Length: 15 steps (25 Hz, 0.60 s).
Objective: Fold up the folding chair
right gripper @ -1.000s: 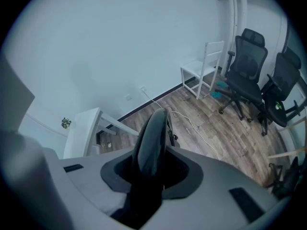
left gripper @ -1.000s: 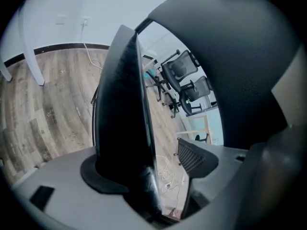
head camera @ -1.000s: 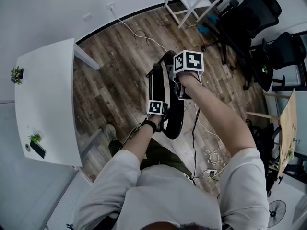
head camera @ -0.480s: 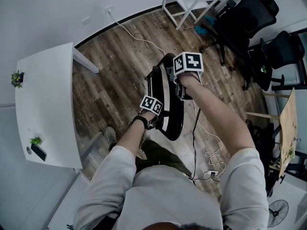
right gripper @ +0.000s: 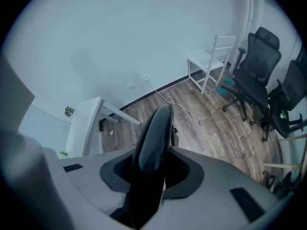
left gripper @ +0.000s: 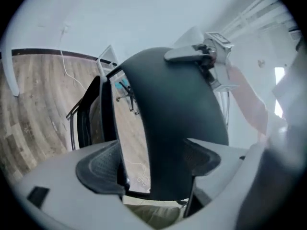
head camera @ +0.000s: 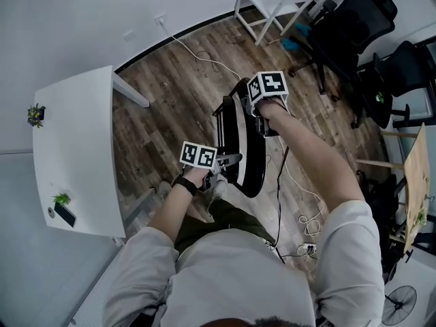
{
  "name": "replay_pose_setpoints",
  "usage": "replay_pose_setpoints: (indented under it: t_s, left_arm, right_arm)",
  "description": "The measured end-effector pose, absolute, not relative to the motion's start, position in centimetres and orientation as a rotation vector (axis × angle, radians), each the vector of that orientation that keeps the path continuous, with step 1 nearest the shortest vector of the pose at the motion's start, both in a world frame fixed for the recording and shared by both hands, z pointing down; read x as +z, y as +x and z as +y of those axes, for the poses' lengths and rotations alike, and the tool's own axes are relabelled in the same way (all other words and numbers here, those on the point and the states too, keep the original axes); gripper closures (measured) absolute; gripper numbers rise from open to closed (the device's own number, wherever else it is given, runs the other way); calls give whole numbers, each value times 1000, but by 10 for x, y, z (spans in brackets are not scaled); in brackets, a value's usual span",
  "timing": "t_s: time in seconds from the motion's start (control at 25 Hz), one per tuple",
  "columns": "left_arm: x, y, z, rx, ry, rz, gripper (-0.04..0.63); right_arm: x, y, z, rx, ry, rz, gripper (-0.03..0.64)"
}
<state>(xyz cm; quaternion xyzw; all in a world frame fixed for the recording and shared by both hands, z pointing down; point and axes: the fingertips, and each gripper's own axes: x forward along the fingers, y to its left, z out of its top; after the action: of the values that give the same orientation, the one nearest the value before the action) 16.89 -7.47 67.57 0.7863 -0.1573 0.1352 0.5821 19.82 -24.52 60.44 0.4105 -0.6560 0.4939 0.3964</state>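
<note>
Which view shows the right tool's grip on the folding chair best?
The right gripper view: the right tool clamps the folding chair edge-on, close up. The head view sees it from above, pads hidden; the left gripper view shows it small at the chair's top.

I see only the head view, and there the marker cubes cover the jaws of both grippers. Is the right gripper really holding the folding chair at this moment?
Observer: Yes. In the right gripper view, the right gripper has its jaws closed on the thin black edge of the folding chair.
Operator: Thank you. And does the left one hold it as well?
Observer: No. The left gripper is open, and its jaws have just been opening. The chair stands in the gap between them, but a strip of floor shows between it and one pad, so nothing is clamped.
</note>
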Motion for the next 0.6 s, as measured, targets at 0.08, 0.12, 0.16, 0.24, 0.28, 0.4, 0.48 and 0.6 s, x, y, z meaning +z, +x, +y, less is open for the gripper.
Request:
replay_pose_setpoints:
  t_s: [0.08, 0.12, 0.16, 0.24, 0.28, 0.4, 0.48, 0.6]
  left_arm:
    - [639, 173, -76, 289, 1886, -378, 195]
    - [620, 176, -77, 276, 1909, -384, 195]
    - [603, 180, -77, 269, 1928, -391, 195]
    - [577, 191, -75, 285, 1947, -412, 195]
    - [570, 198, -70, 307, 1950, -423, 193]
    - [558, 218, -56, 387, 1971, -464, 193]
    - [558, 225, -51, 444, 1981, -506, 193]
    - [564, 228, -51, 509, 1956, -582, 193]
  right_arm:
    - [606, 198, -244, 1248, 1023, -1658, 483]
    - [607, 197, -243, 1250, 1013, -1655, 482]
    - [607, 196, -243, 1252, 1003, -1653, 480]
    - [606, 195, -244, 1247, 975, -1650, 476]
    - [606, 196, -245, 1241, 960, -1649, 472]
    - [607, 197, -244, 1230, 927, -1641, 471]
    - [608, 196, -243, 1225, 910, -1639, 468]
    - [608, 191, -244, 1215, 889, -1638, 462]
